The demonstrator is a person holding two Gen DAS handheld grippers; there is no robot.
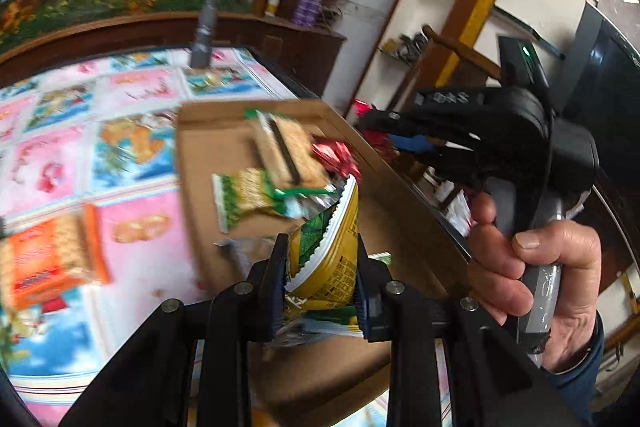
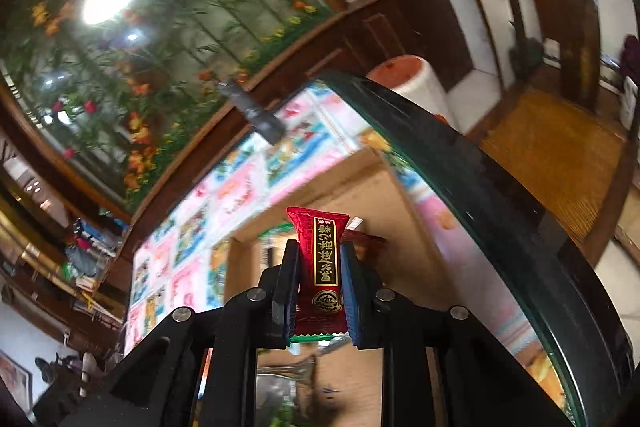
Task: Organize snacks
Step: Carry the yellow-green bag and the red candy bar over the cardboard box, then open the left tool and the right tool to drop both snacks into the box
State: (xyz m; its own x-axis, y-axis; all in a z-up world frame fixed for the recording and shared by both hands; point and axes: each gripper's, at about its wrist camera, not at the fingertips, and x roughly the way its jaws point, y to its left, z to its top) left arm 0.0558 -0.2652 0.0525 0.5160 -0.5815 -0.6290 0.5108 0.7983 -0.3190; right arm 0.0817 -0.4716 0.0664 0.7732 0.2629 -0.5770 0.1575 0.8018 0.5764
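Yellow and green foil fills the left gripper (image 1: 322, 267): its two blue-padded fingers (image 1: 280, 283) pinch a crumpled snack packet (image 1: 328, 259) from both sides, holding it over the near part of a shallow cardboard box (image 1: 200, 163). Further in, the box holds a green-edged cracker packet (image 1: 288, 151), a green and white noodle-print packet (image 1: 248, 195) and a red foil sweet (image 1: 338, 157) lying close together, partly overlapping. To the left of the box, on the counter (image 1: 132, 247) with its pink and blue picture cloth, an orange biscuit packet (image 1: 52, 259) lies apart from the rest. At the far edge of the counter a grey upright cylinder (image 1: 206, 27) stands, blurred. To the right, a hand (image 1: 552, 283) grips the handle of the right gripper (image 1: 366, 125), which points toward the far side of the box.

From the right wrist view, the right gripper (image 2: 320, 283) is pressed tight on a red sweet wrapper (image 2: 322, 259) with a gold label, held upright between the fingers (image 2: 286, 287) above the cardboard box (image 2: 360, 195); the counter's dark glass rim (image 2: 480, 187) curves past on the right
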